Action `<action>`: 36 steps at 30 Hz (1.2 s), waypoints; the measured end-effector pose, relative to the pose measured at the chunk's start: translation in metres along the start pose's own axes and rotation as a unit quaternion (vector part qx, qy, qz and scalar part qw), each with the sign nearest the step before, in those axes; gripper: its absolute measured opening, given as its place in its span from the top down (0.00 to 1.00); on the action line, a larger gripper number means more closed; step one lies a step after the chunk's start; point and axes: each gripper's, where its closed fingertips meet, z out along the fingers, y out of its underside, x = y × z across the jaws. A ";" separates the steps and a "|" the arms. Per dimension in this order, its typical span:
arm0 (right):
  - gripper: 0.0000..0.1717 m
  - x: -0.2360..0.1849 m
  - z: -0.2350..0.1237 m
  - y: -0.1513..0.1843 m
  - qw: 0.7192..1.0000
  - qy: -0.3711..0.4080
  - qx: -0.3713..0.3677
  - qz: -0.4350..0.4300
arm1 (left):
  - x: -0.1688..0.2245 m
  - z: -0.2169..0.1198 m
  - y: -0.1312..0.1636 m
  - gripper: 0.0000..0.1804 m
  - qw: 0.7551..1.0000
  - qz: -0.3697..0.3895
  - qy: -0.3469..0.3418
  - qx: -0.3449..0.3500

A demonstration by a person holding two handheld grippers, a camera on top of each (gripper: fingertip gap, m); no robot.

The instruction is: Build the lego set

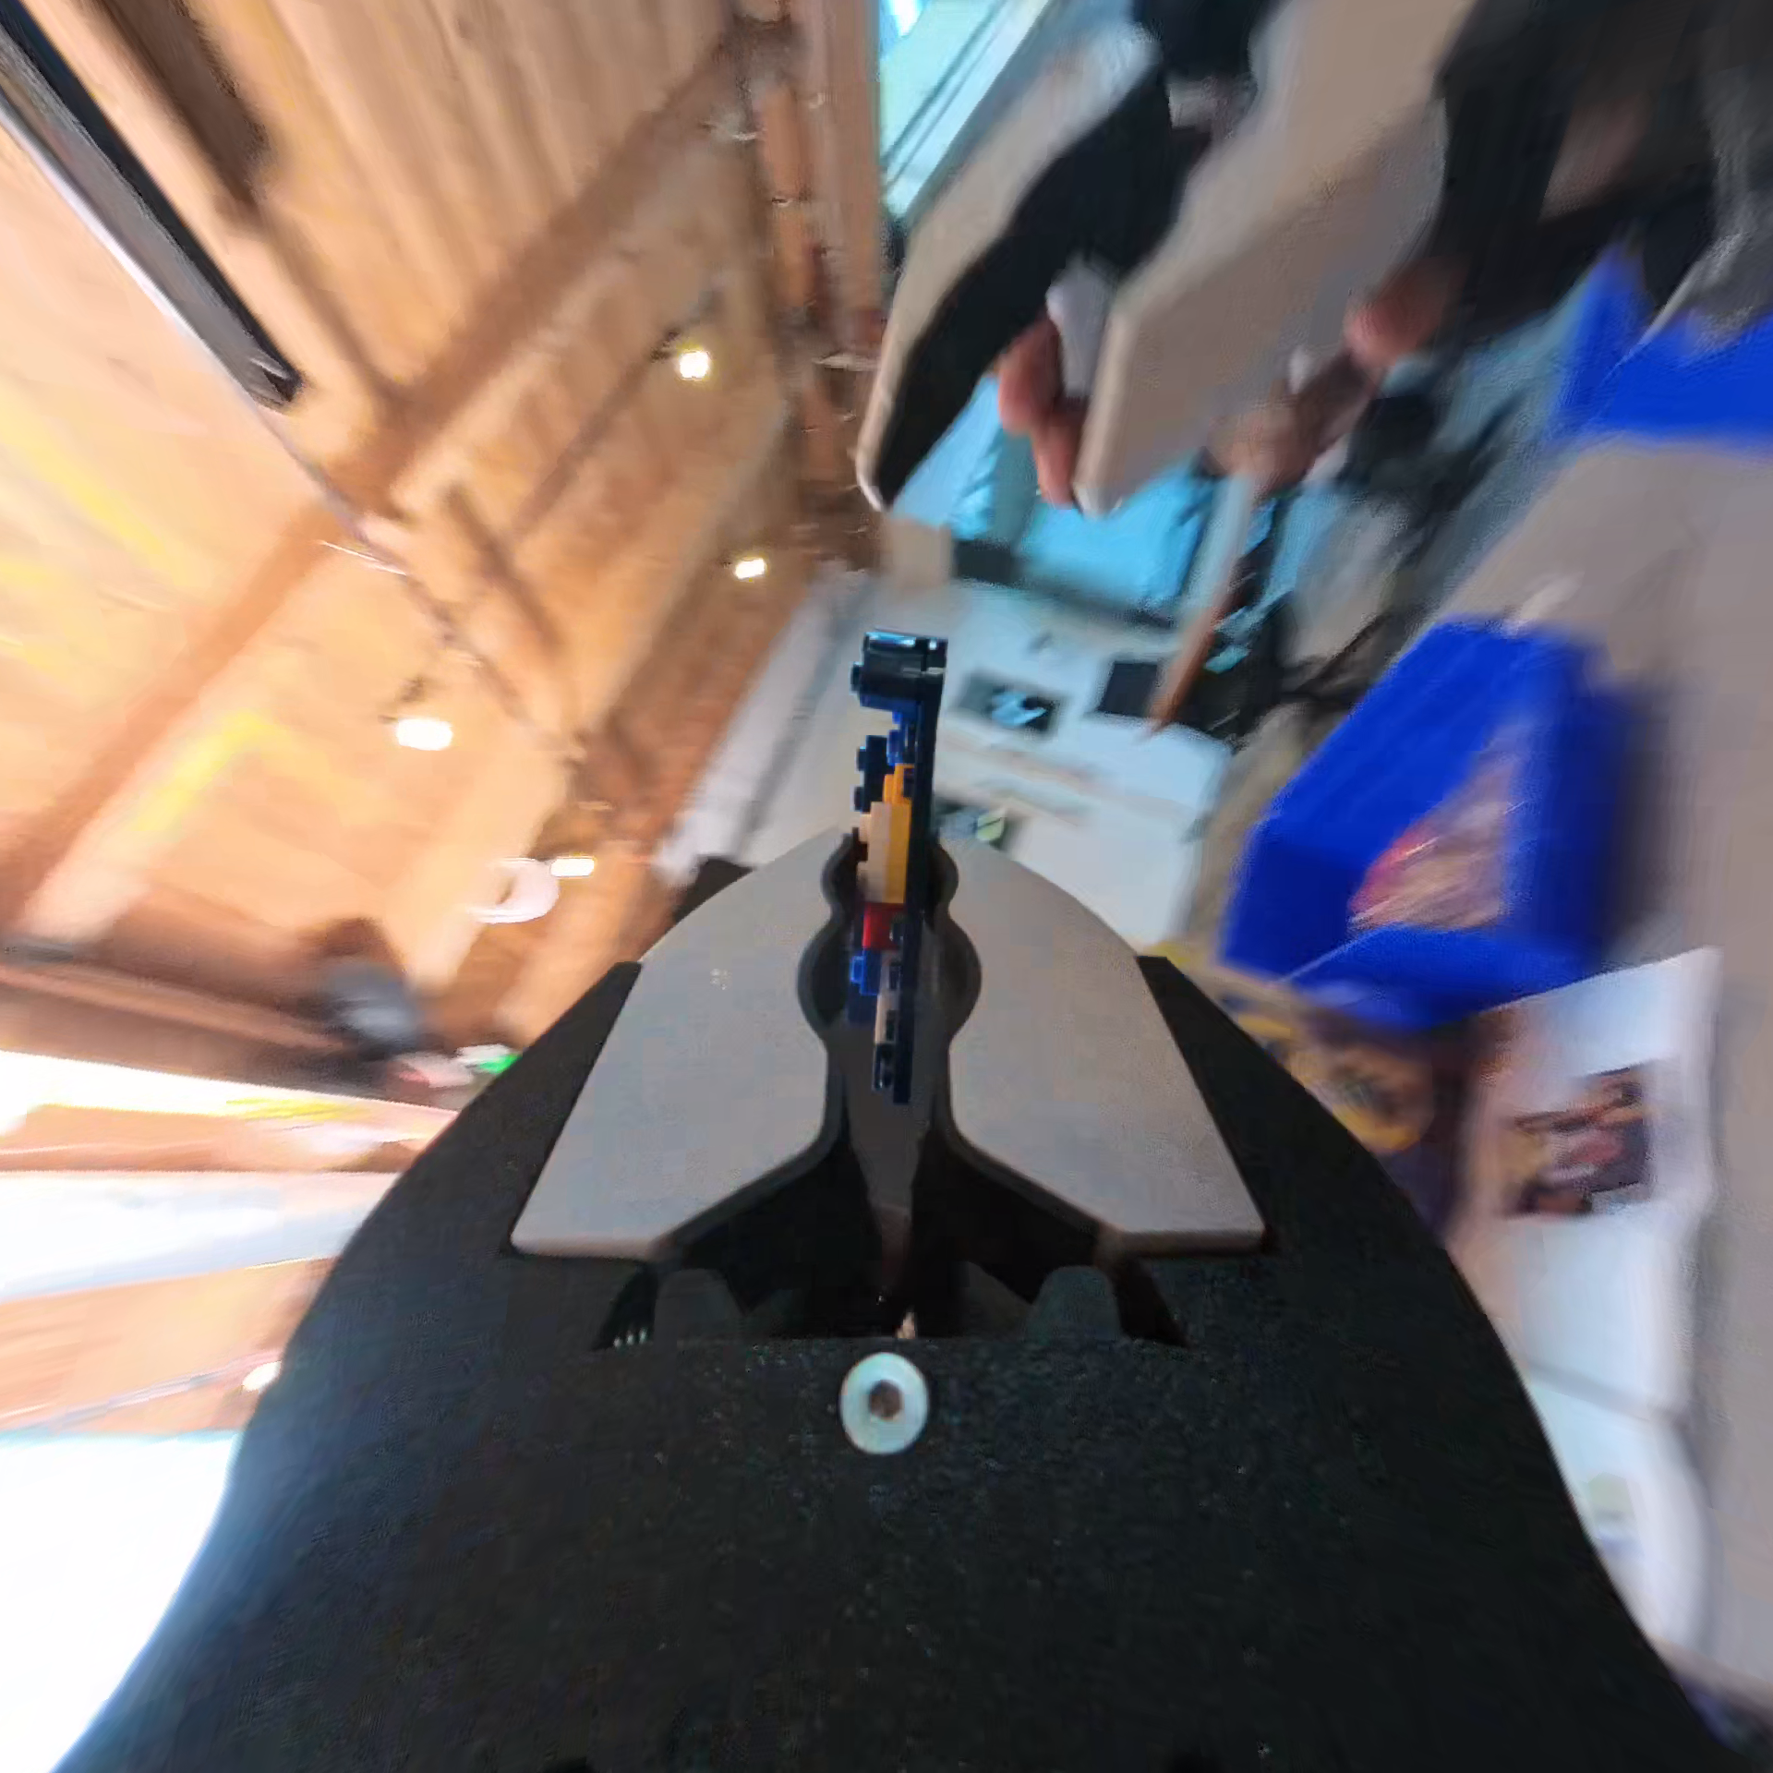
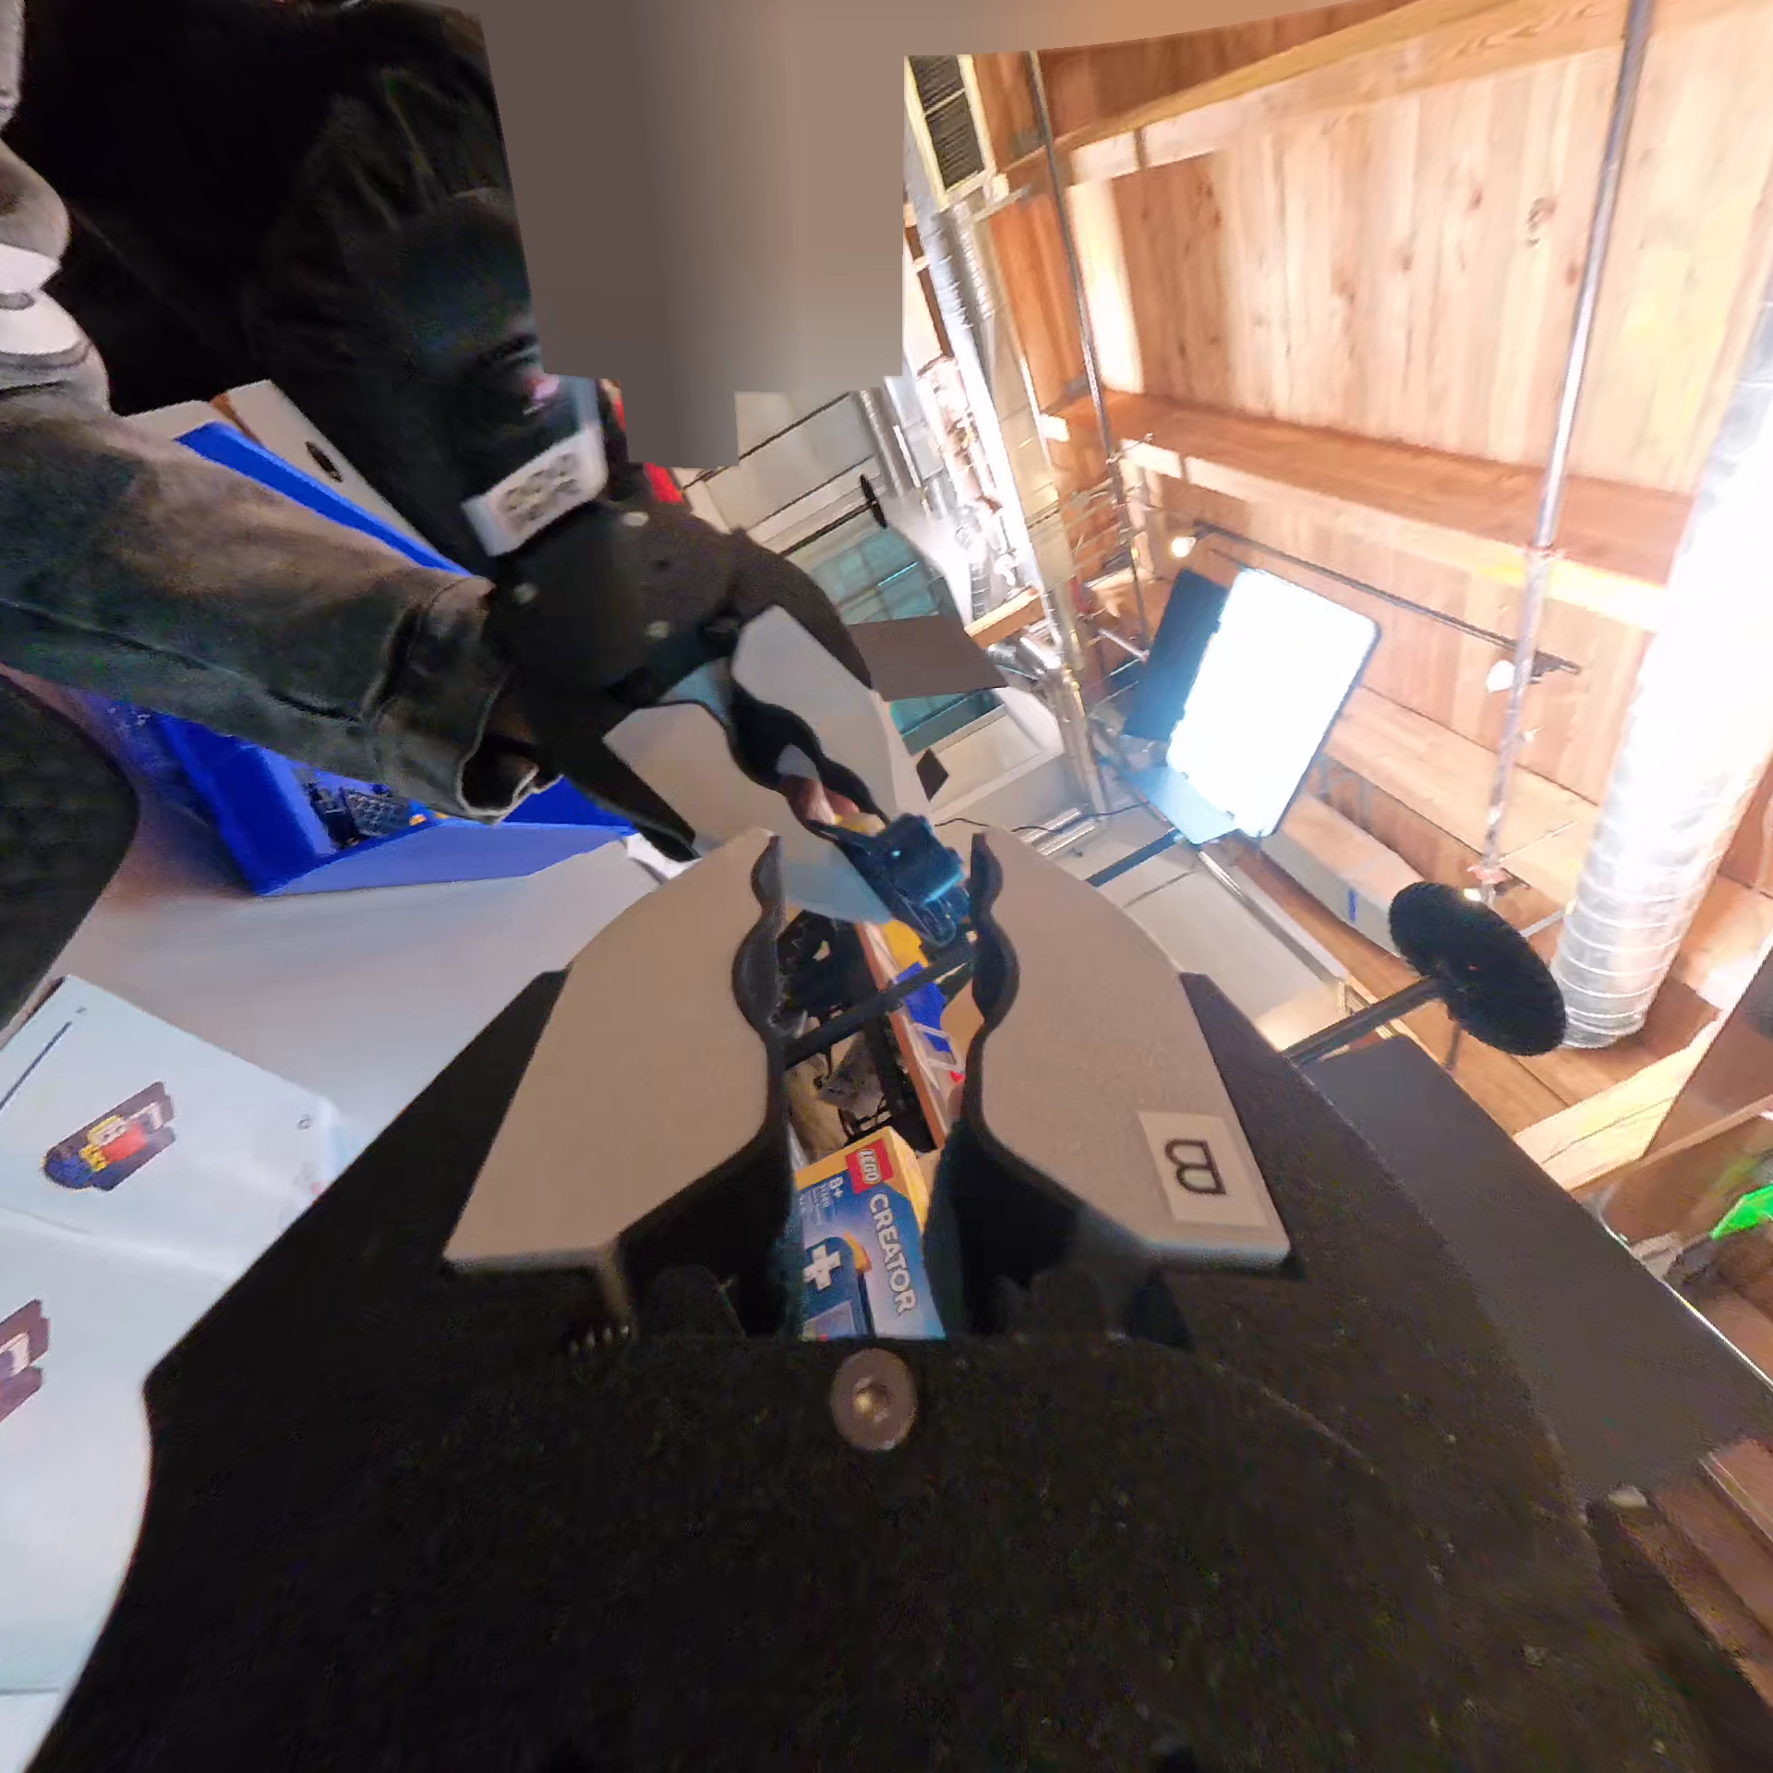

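My left gripper [image 1: 887, 863] clamps a thin, stiff, light brick model [image 1: 897, 844], edge-on at its lower half; the studded layers look liable to snap apart. My right gripper [image 2: 878, 863] stands released around the model's dark far end [image 2: 911, 863].

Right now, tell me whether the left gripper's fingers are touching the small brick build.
Touching. The left wrist view shows the left gripper with both fingers closed on the brick build, which stands edge-on between them.
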 end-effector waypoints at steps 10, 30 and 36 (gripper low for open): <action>0.76 0.008 0.004 0.013 0.981 -0.017 0.007 0.196 | -0.005 0.000 -0.006 0.94 0.943 0.305 -0.124 -0.053; 0.82 0.004 0.013 -0.013 0.997 0.036 0.026 0.058 | -0.016 -0.011 -0.039 0.94 0.902 0.385 -0.192 -0.022; 0.82 0.004 0.011 -0.020 0.998 0.039 0.041 0.037 | -0.019 -0.016 -0.045 0.94 0.900 0.388 -0.199 -0.016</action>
